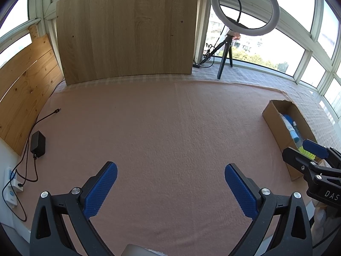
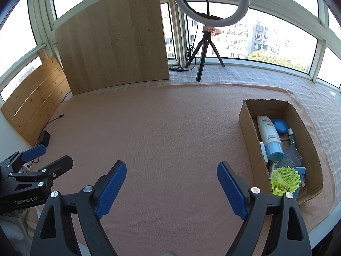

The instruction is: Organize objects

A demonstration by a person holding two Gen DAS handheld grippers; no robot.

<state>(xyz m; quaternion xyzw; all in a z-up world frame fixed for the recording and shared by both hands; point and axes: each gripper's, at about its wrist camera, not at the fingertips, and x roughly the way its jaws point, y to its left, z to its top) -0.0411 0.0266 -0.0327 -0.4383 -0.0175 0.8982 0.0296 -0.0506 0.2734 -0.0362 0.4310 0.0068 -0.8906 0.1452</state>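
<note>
A cardboard box (image 2: 247, 115) lies on the pink cloth at the right; it also shows in the left wrist view (image 1: 275, 121). In it lie a white and blue tube (image 2: 269, 137), a round blue case (image 2: 280, 124), a thin pen-like stick (image 2: 291, 137), a grey card (image 2: 293, 156) and a yellow shuttlecock (image 2: 284, 179). My right gripper (image 2: 171, 188) is open and empty over the cloth, left of the box. My left gripper (image 1: 170, 188) is open and empty over the cloth's middle. Each gripper shows in the other's view: right (image 1: 302, 151), left (image 2: 46, 156).
A pink cloth (image 1: 170, 128) covers the table. A wooden board (image 1: 127, 29) leans at the back, a pine panel (image 1: 23, 89) at the left. A ring light on a tripod (image 2: 210, 4) stands at the back. A black adapter (image 1: 38, 144) with cables lies at the left edge.
</note>
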